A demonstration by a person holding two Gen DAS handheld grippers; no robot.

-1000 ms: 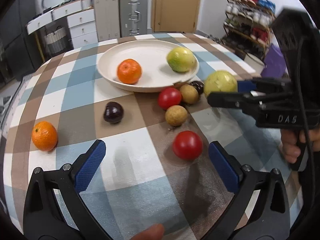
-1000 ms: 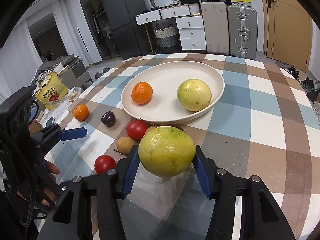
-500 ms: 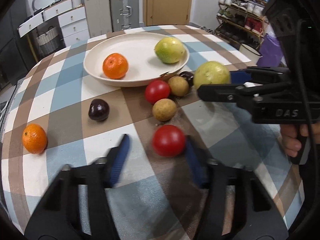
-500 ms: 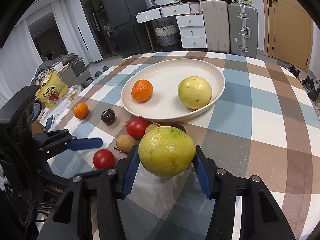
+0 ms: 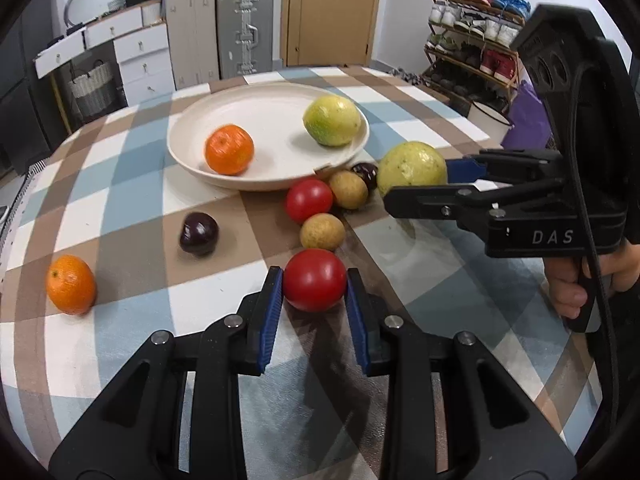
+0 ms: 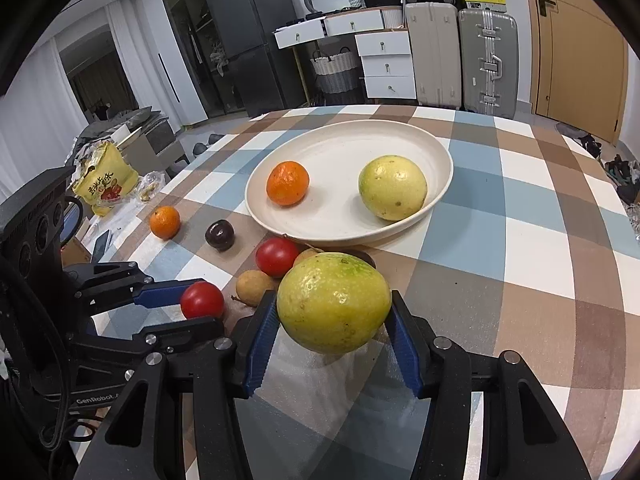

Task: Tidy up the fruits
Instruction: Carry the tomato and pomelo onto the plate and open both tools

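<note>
My left gripper (image 5: 314,292) is shut on a red tomato (image 5: 315,279) that rests on the checked tablecloth. My right gripper (image 6: 334,316) is shut on a large yellow-green fruit (image 6: 334,302) and holds it above the table, in front of the cream plate (image 6: 436,148). The plate holds an orange (image 6: 287,182) and another yellow-green fruit (image 6: 392,187). Loose on the cloth near the plate lie a second tomato (image 5: 308,200), two small brown fruits (image 5: 322,231), a dark plum (image 5: 198,233) and an orange (image 5: 70,284) at the left.
The round table (image 6: 520,240) carries a checked cloth. A small dark fruit (image 5: 365,172) sits by the plate's rim. A yellow snack bag (image 6: 105,182) lies beyond the table's left edge. Suitcases, drawers and a shoe rack stand behind.
My left gripper moved forward to the near tomato and closed on it from wide open. The right gripper kept its hold on the yellow-green fruit, nearly still.
</note>
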